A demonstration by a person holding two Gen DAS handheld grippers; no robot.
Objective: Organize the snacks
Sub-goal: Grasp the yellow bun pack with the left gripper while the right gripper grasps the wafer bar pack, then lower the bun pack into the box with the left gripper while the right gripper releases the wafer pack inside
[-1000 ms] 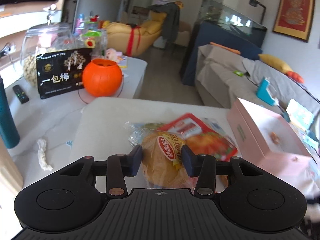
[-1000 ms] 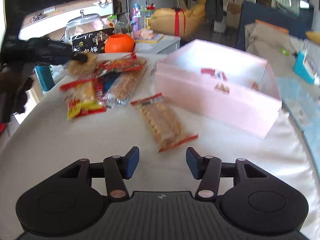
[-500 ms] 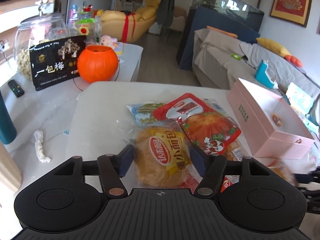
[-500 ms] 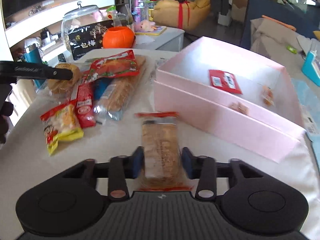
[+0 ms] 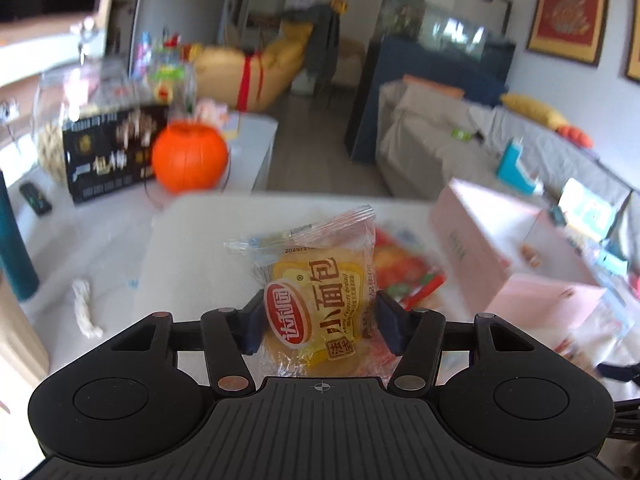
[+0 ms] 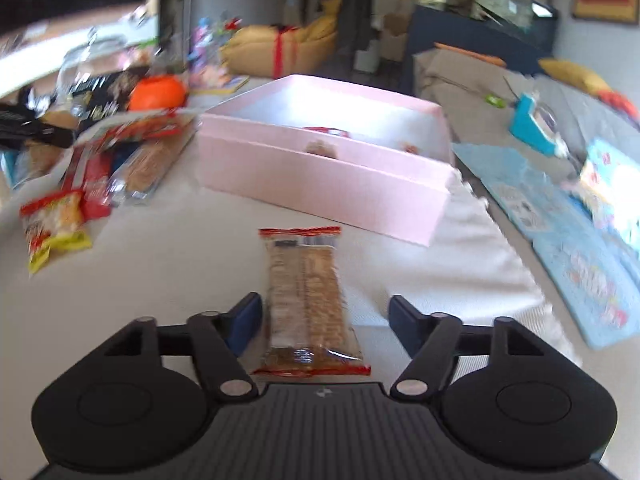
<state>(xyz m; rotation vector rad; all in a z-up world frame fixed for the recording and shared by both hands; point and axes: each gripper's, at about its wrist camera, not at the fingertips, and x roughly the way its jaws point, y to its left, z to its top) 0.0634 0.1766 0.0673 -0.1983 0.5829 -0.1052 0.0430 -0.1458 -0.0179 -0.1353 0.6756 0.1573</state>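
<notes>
In the left wrist view my left gripper (image 5: pixel 322 320) holds a yellow mini bread packet (image 5: pixel 316 280) upright above the white table; its jaws are closing and both pads press the packet's sides. A red snack packet (image 5: pixel 404 272) lies blurred behind it. In the right wrist view a long brown biscuit packet (image 6: pixel 306 292) lies flat on the table between the fingers of my right gripper (image 6: pixel 326 320). Those jaws are opening, and the right pad stands clear of the packet. The open pink box (image 6: pixel 320 176) sits just beyond, with a few small snacks inside.
A pile of snack packets (image 6: pixel 120 160) lies left of the pink box (image 5: pixel 480 240). An orange pumpkin bucket (image 5: pixel 188 160), a black box (image 5: pixel 108 152) and a teal bottle (image 5: pixel 12 248) stand on the far left. A blue mat (image 6: pixel 560 232) lies right of the table.
The left gripper opened wider over the bread packet, then closed on it and lifted it off the pile. The right gripper shut on the biscuit packet, then spread its jaws off it.
</notes>
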